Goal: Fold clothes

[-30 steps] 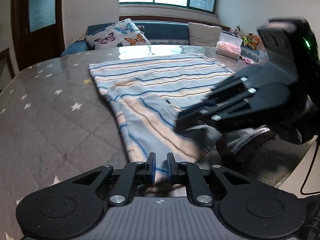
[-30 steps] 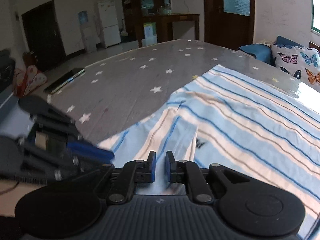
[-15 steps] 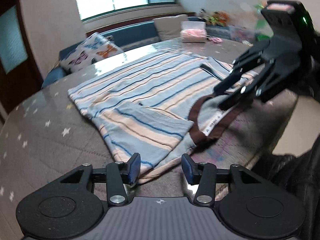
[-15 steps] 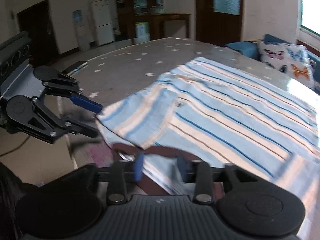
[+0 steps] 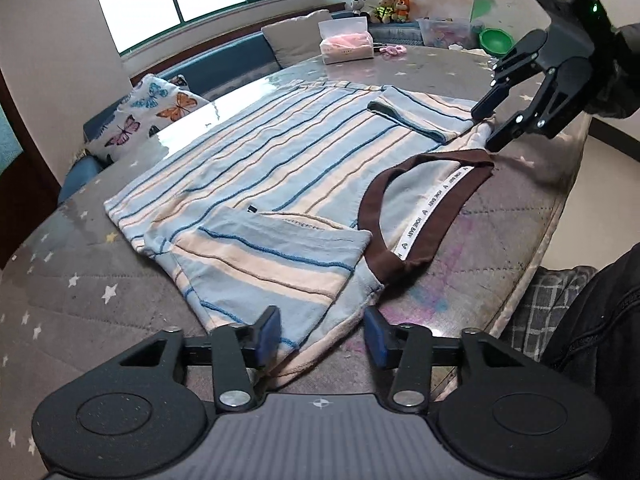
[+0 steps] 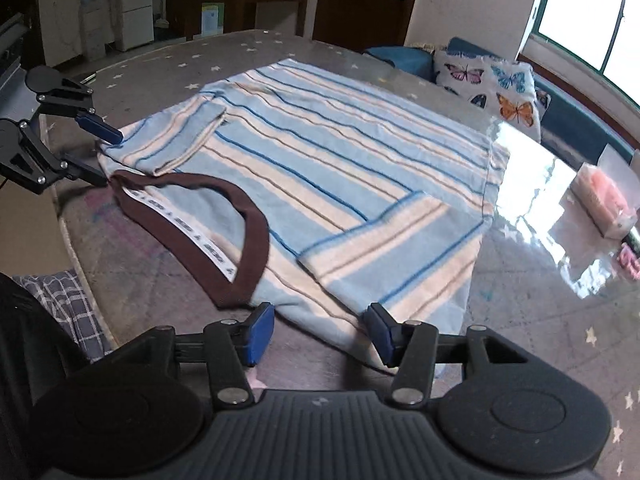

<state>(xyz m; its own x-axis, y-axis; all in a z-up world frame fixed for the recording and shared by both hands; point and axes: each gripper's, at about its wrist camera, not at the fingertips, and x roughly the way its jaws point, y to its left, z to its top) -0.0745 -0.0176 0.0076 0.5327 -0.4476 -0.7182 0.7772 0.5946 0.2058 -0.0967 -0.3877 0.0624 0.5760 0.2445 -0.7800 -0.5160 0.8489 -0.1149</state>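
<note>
A striped T-shirt (image 5: 288,160) lies spread flat on the bench (image 5: 80,280), its brown collar (image 5: 420,216) toward the near edge and both short sleeves folded in over the body. All places below are given from that collar.

To one side of the collar, in the left wrist view, the left gripper (image 5: 322,336) sits low over the shoulder edge of the shirt. Its jaws are apart and closing, with the cloth's edge lying between the blue pads (image 5: 268,332) — neither pad presses on the fabric. The folded sleeve (image 5: 272,264) lies just beyond this gripper, beside the collar.

On the other side of the collar, the right gripper (image 6: 320,332) hovers over the opposite shoulder. Its jaws are apart and opening; the shirt's hem edge lies between the pads, and the pads are clear of it. The other folded sleeve (image 6: 396,256) lies just past it. From the left wrist view the same right gripper (image 5: 494,126) shows beyond the collar, its fingers spread, close to the shirt's far shoulder.

Farther from the collar, past the shirt's bottom hem, a tissue box (image 5: 346,44) stands on the bench, and a butterfly-print cushion (image 5: 148,120) rests on the sofa behind. A dark sleeve (image 5: 592,320) and a checked cloth (image 6: 72,312) show at the bench edge nearest the collar.
</note>
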